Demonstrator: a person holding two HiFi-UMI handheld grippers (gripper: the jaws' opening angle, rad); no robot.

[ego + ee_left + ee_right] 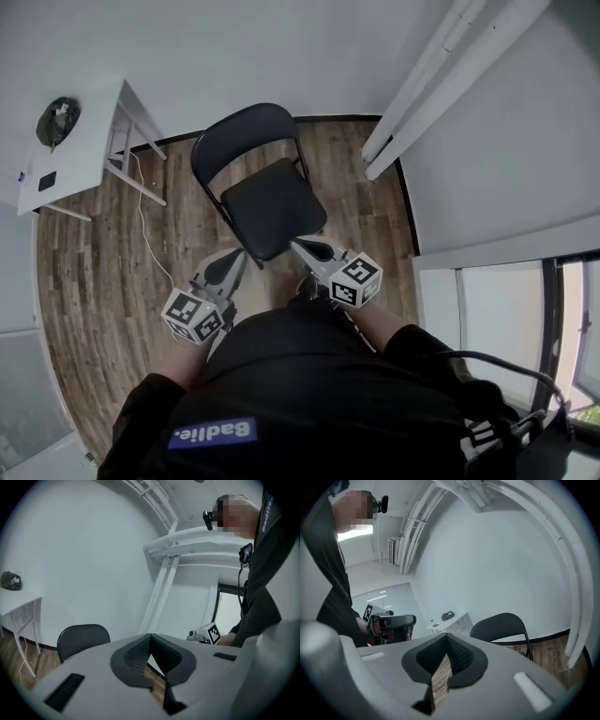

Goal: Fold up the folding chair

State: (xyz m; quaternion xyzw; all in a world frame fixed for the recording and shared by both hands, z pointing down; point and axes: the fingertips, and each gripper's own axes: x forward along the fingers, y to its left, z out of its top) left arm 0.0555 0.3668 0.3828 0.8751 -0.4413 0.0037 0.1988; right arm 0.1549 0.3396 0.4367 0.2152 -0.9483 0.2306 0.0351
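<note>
I have both grippers held out in front of me, side by side, each pointing nearly level toward the folding chair (272, 208). The chair stands unfolded on the wood floor (94, 272), with its black seat down flat and its rounded backrest on the far side, toward the white wall.

The left gripper (236, 258) has its jaws closed together. In its own view the dark pads meet at the tip and hold nothing, with only floor showing in the gap below them. The right gripper (302, 246) is the same, its pads pressed tip to tip and empty.

From the head view, each gripper tip sits near a front corner of the seat, left on the left and right on the right. I can't be sure from above whether either one touches it. Both gripper views show the chair a little way beyond the jaws, so I read them as apart from it.

Off to the left, well apart from the chair, a white table (84, 141) stands against the wall. A dark rounded item (58, 120) lies on it, possibly a cap. A thin white cable (145, 225) trails across the floor between the table and the chair.
</note>
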